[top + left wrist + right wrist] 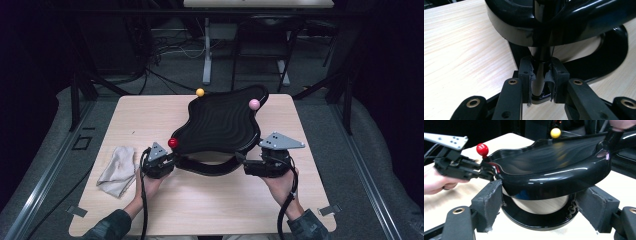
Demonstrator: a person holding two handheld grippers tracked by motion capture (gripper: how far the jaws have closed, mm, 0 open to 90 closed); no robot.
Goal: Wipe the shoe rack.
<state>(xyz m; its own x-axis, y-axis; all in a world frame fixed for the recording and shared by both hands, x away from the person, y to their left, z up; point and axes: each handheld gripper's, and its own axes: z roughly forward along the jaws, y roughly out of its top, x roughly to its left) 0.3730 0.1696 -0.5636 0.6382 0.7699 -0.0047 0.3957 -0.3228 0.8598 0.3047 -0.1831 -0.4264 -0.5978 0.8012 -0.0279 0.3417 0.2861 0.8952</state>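
In the high view, a glossy black wavy tray (pixel 222 122) is seen near the middle of the light wooden desk (pixel 150 112), raised above a curved black base (pixel 207 167) that lies on the desk at its near side. Three balls are carried at the tray's rim: a red ball (pixel 173 143) at the near left, a yellow ball (pixel 200 92) at the far side and a pink ball (pixel 254 103) at the far right. The left gripper (pixel 172 159) is held at the tray's near left corner, just below the red ball, and the right gripper (pixel 245 162) at its near right. A crumpled beige cloth (pixel 118 170) lies well to the left on the desk.

In the left gripper view, the left gripper's fingers (pixel 525 77) are seen clamped on a slim black post (pixel 539 72) that stands under the tray and above the base.

In the right gripper view, the right gripper's fingers (pixel 487 202) are spread apart to either side of the tray's front and the base below it. The left finger lies just against the tray's underside, while the right finger stands clear of it, so nothing is clamped. The other gripper is seen farther off at the rim by the red ball.
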